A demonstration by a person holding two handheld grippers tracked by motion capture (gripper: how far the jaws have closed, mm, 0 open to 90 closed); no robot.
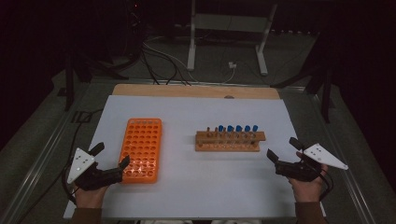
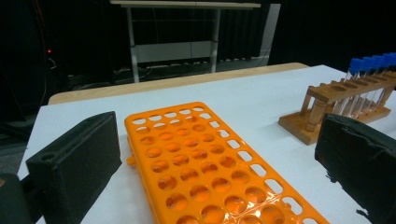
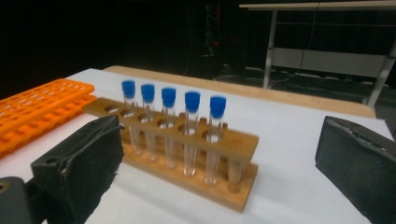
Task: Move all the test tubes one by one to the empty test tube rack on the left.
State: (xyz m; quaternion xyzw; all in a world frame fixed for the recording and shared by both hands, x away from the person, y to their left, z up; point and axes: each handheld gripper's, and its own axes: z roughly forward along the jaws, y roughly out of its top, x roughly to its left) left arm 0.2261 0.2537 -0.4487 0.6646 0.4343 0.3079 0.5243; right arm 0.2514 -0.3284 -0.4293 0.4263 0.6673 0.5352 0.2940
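The left gripper [image 1: 111, 157] and right gripper [image 1: 283, 149] are held released, fingers spread. The orange rack [image 1: 141, 150] is laid lengthwise away; the wooden rack [image 1: 229, 141] crosswise, tubes [image 3: 192, 132] upright.

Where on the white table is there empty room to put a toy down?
Between the orange rack and the wooden rack, and behind both. It is crowded where the left hand-held gripper sits by the orange rack's near corner.
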